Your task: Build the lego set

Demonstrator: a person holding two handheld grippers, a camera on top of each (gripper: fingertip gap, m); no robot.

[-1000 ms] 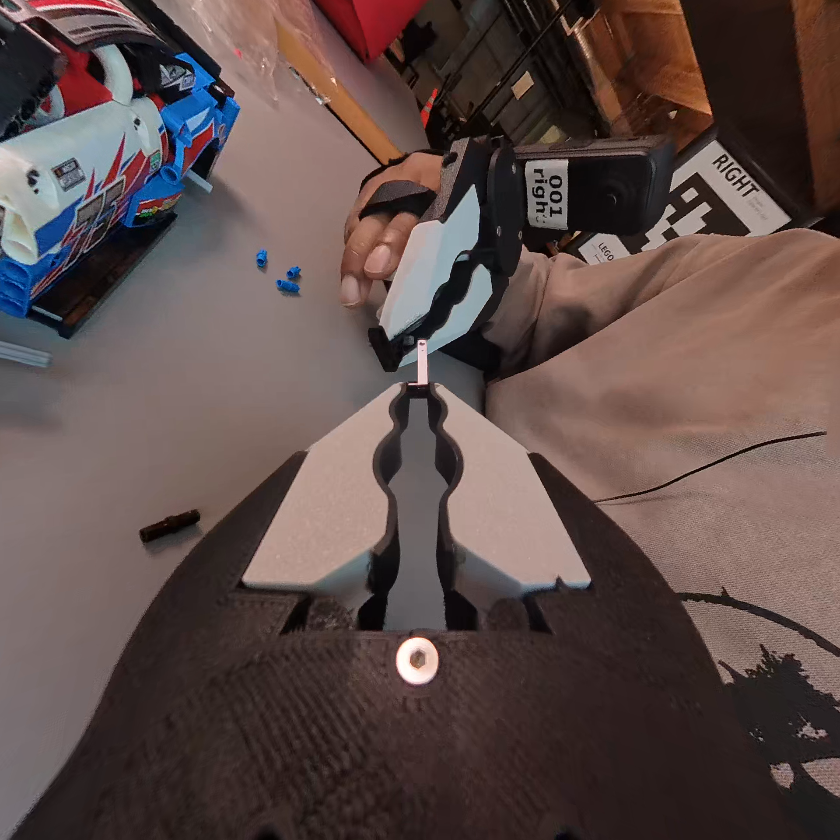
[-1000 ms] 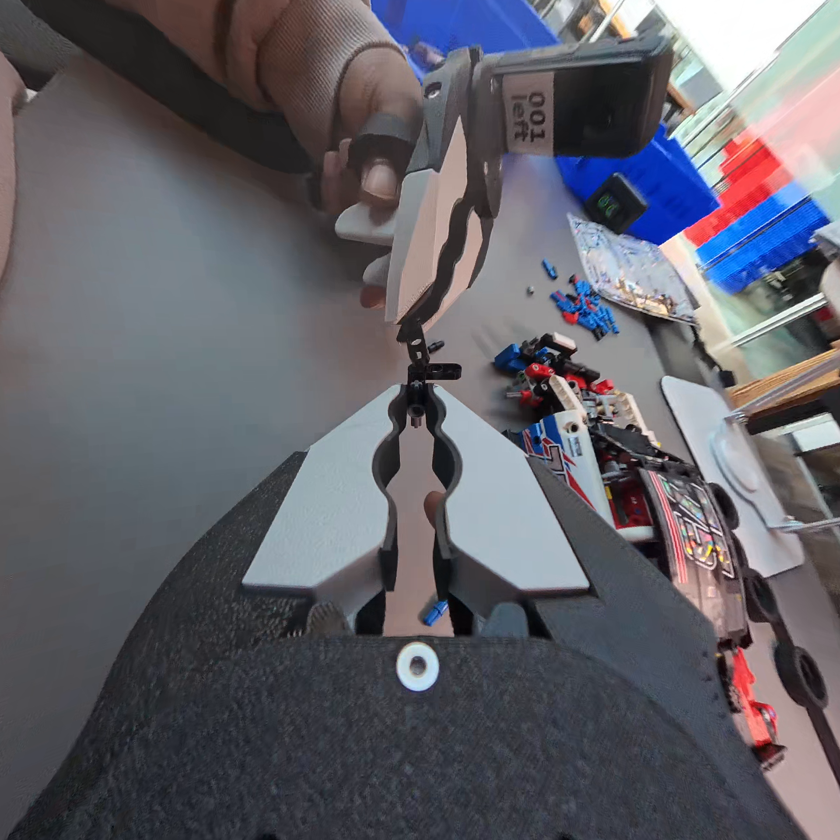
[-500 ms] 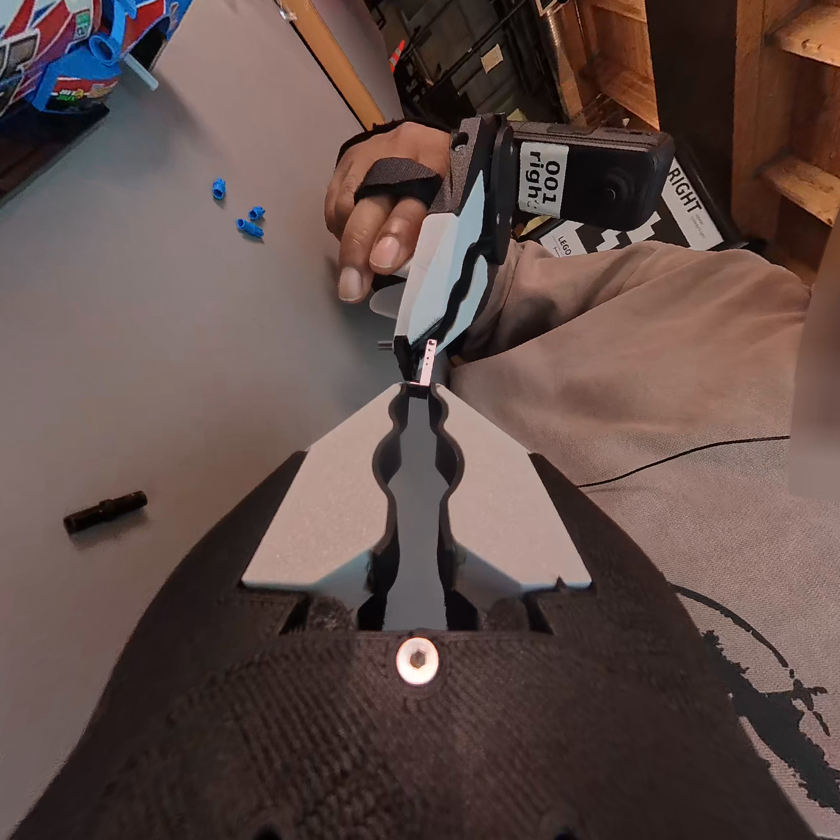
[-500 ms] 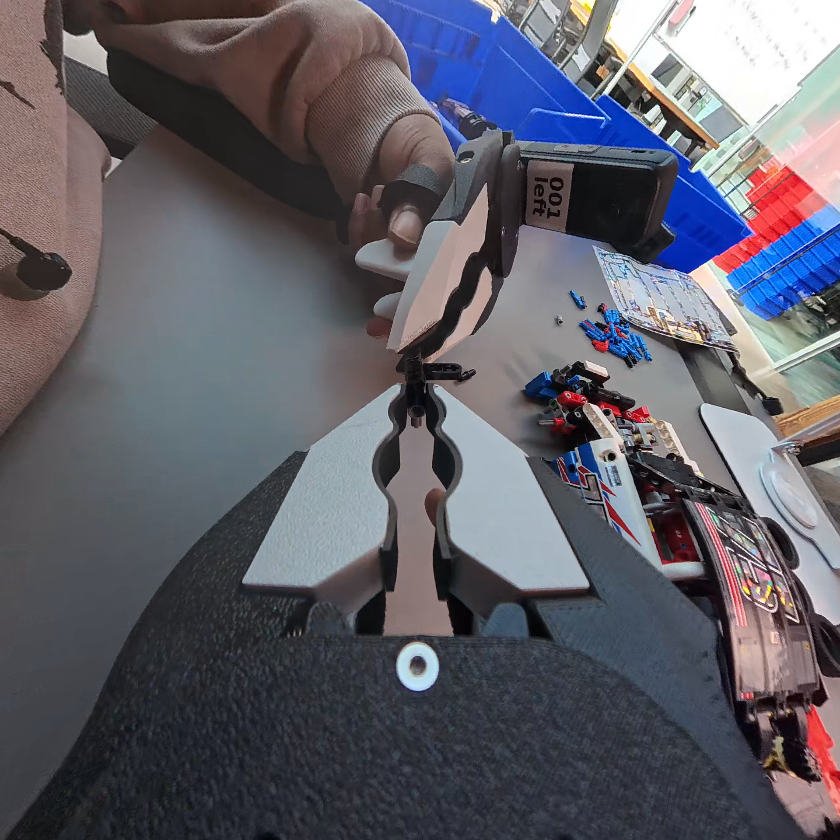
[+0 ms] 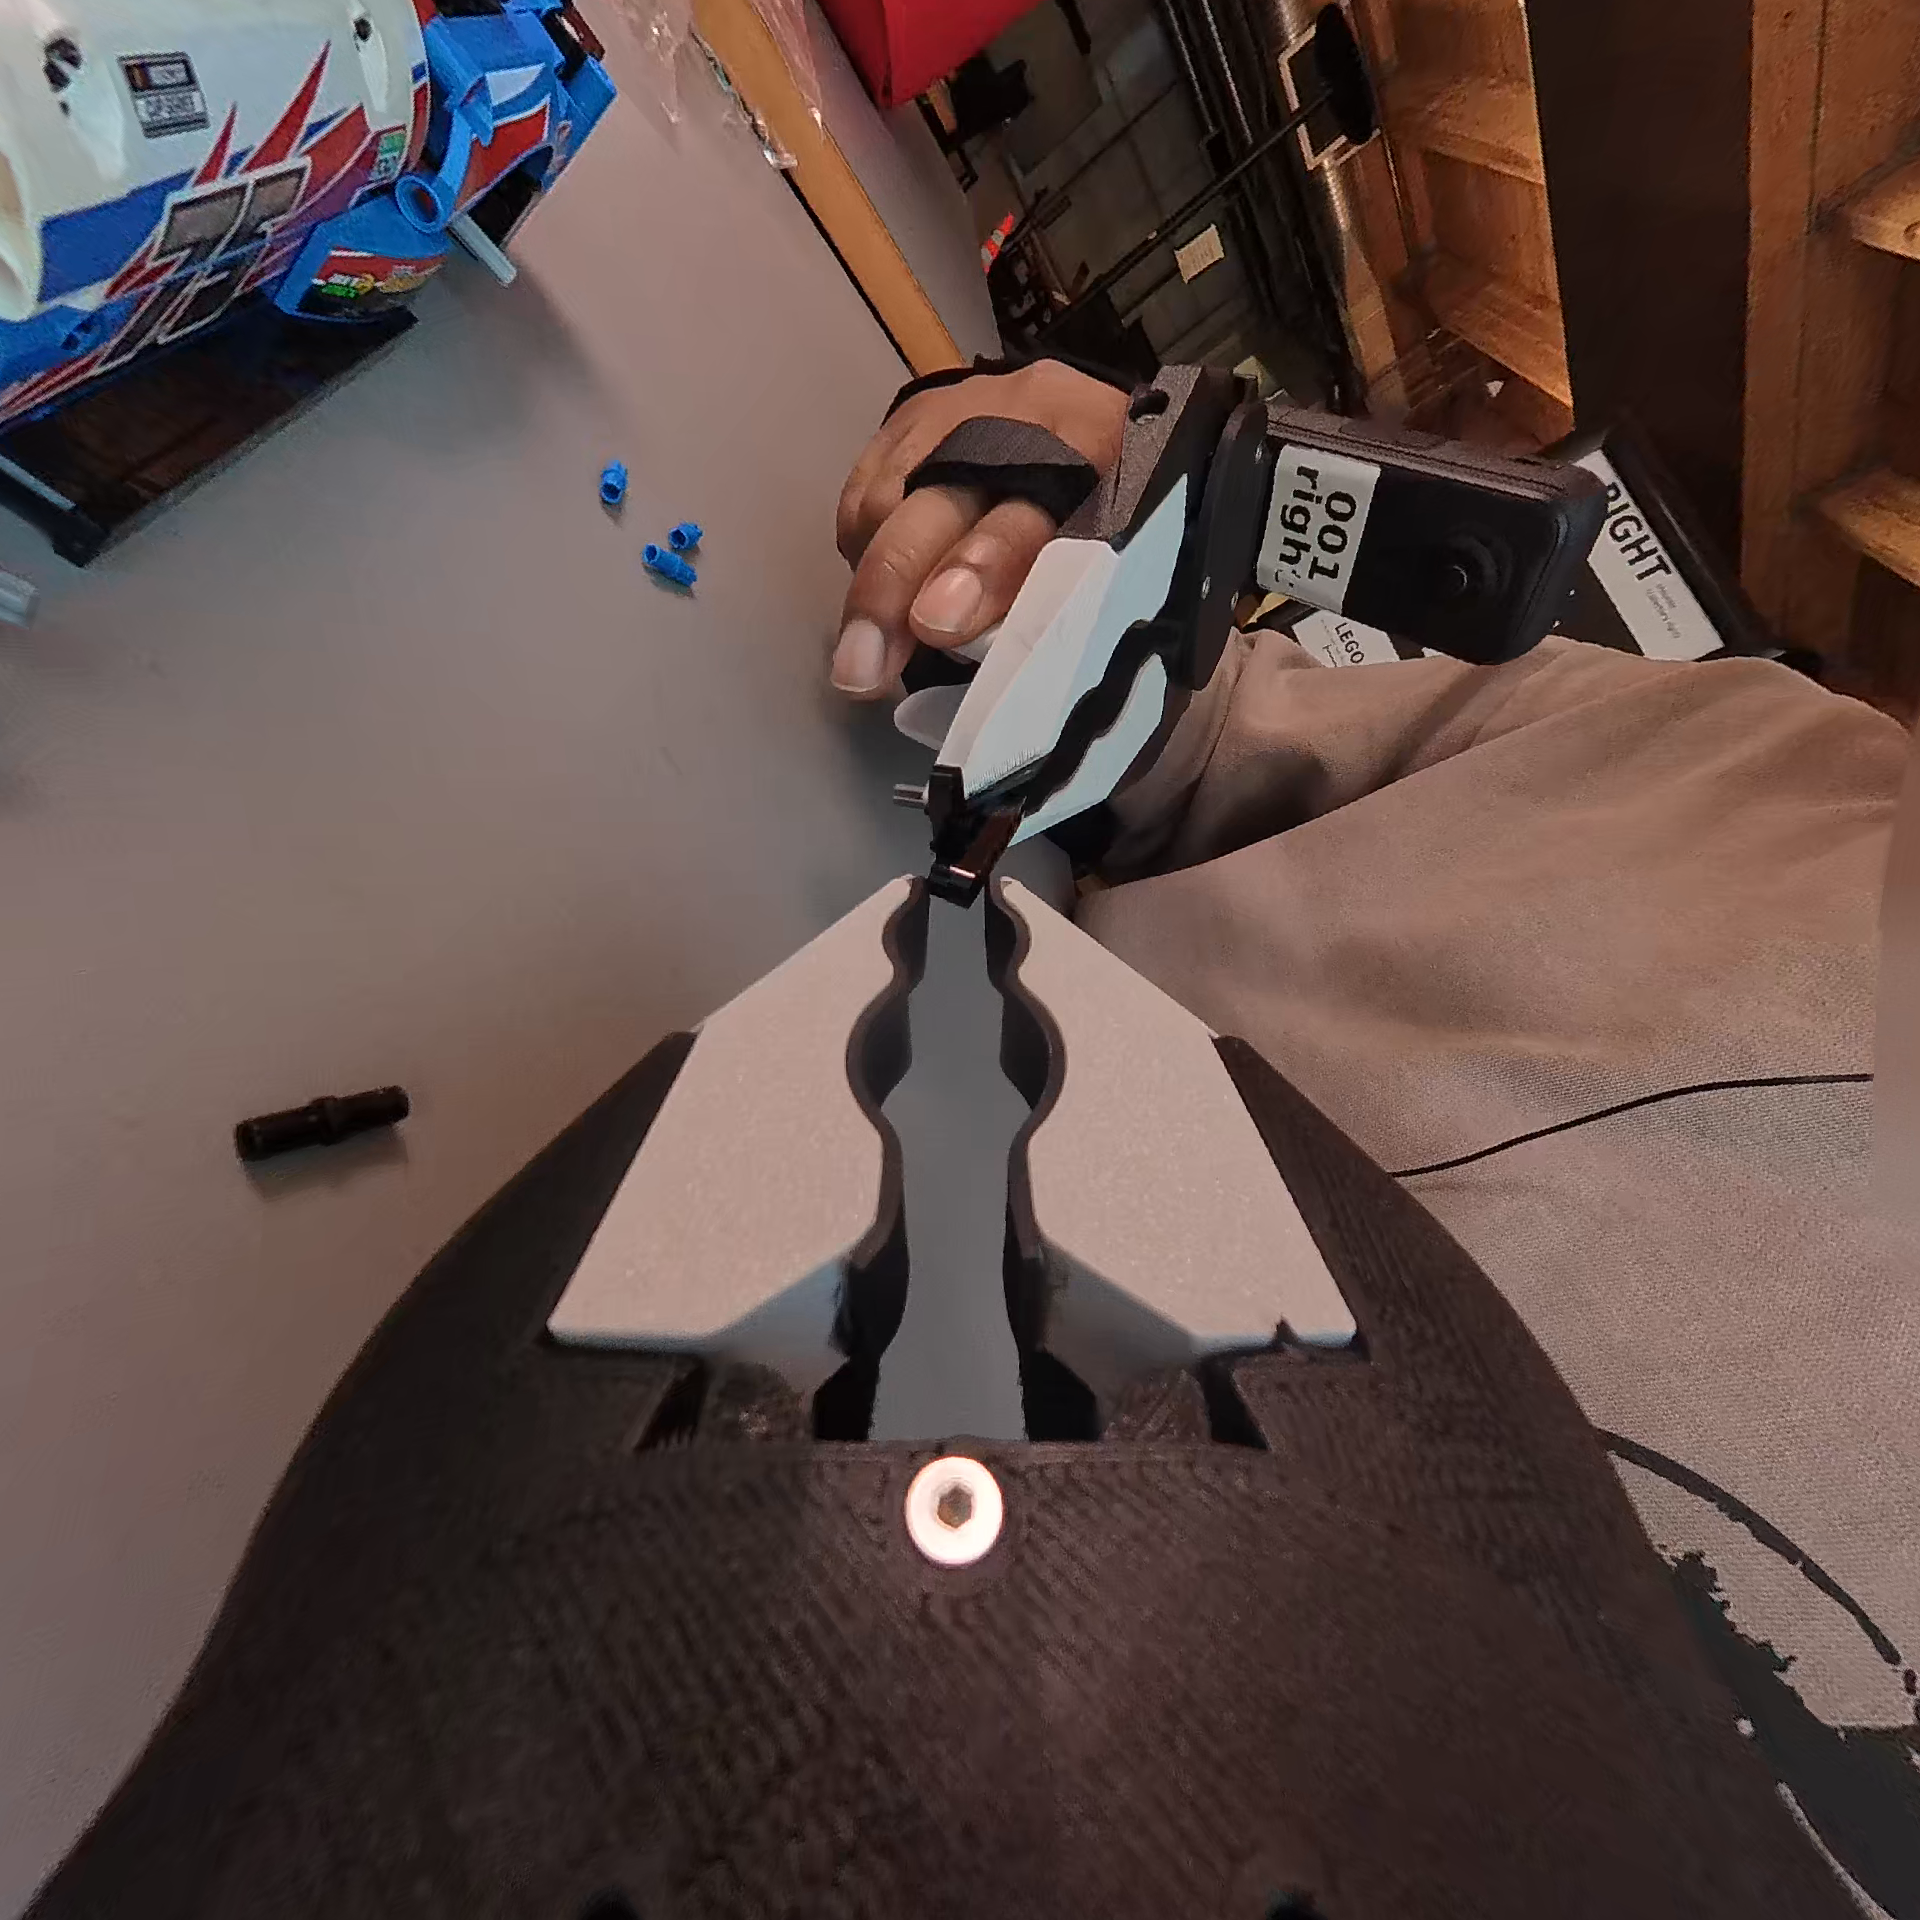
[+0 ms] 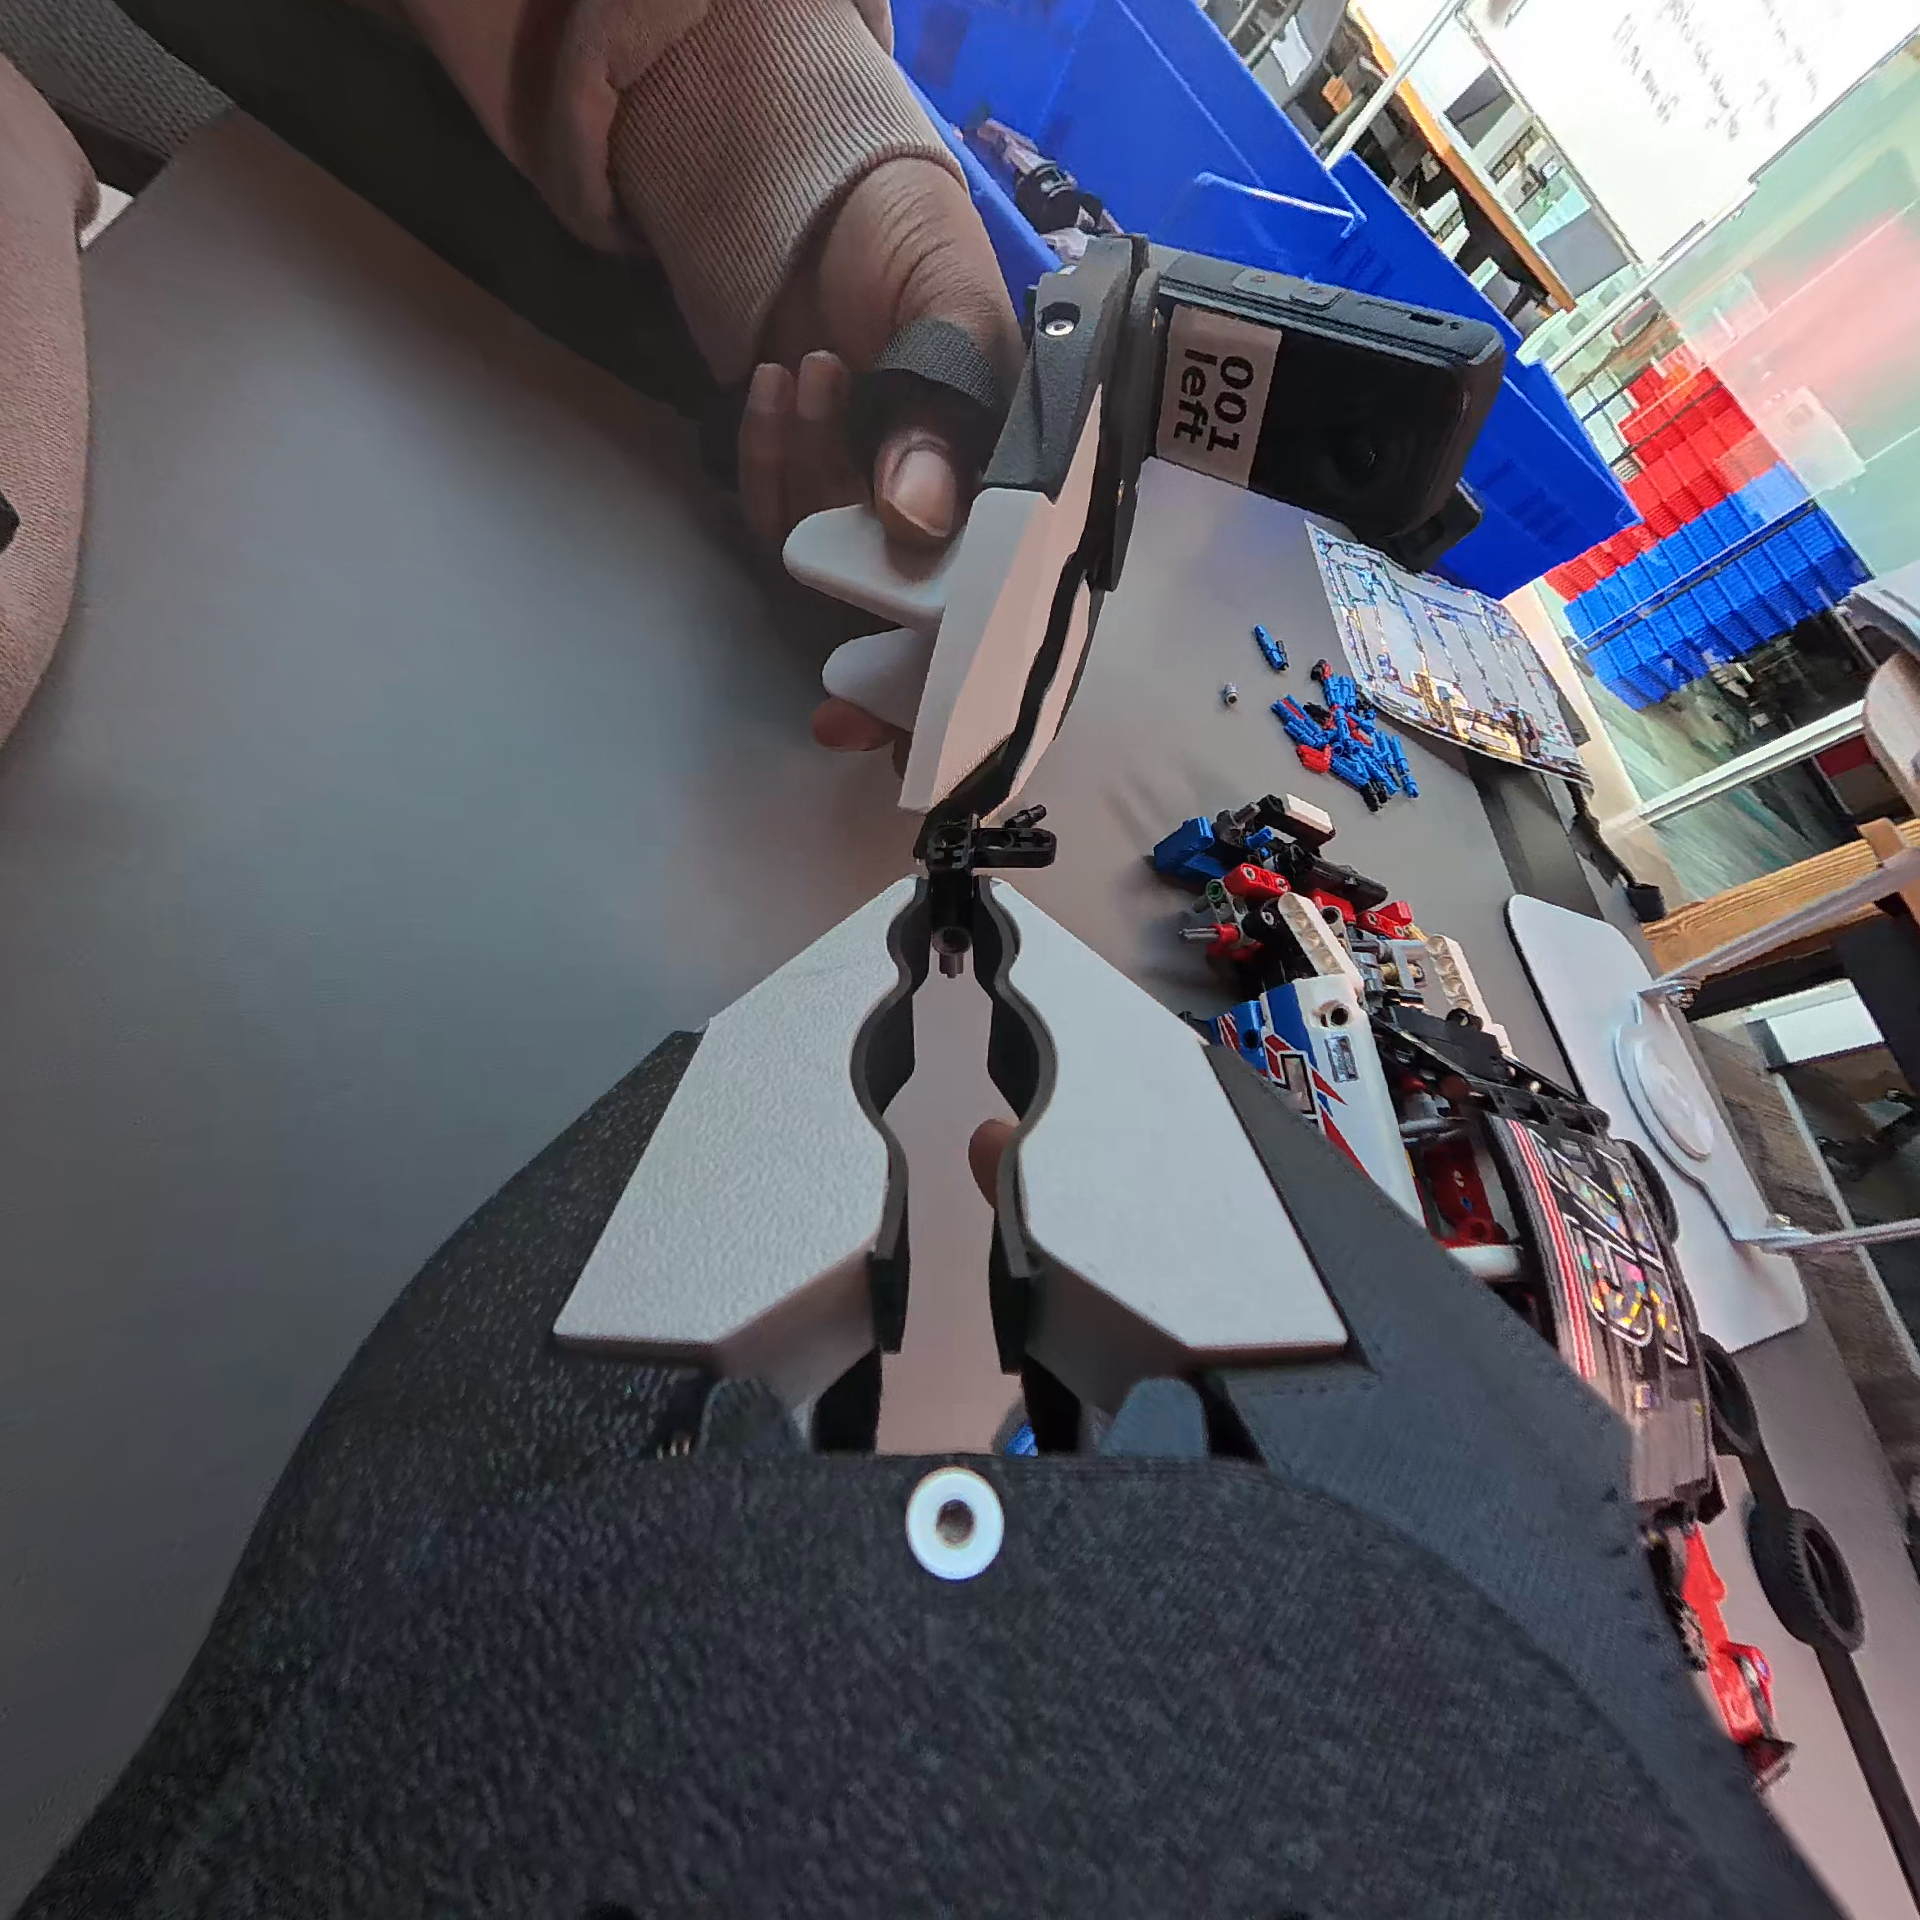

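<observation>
A small black Lego connector assembly (image 6: 982, 844) hangs in the air between my two grippers, which meet tip to tip above the grey table. My right gripper (image 6: 951, 906) is shut on the lower pin end of it. My left gripper (image 5: 956, 891) is shut on its other end (image 5: 961, 862). In the left wrist view the right gripper (image 5: 982, 805) comes in from above right. In the right wrist view the left gripper (image 6: 966, 795) comes down from above. The partly built Lego car (image 6: 1455, 1143) lies to the right, and its white and blue body (image 5: 208, 208) shows at top left.
A loose black pin (image 5: 320, 1122) lies on the table at left, with three blue pins (image 5: 665, 551) farther off. A pile of blue pins (image 6: 1340, 738), an instruction booklet (image 6: 1434, 644) and blue bins (image 6: 1195, 156) lie beyond. The person's torso (image 5: 1507, 1039) is close at right. Only a small space, under 4 cm, lies between the two pairs of fingers.
Both grippers have stayed tip to tip while turning together. The left view has swung back toward the car. The part at the left tips showed pale before and shows black now.
</observation>
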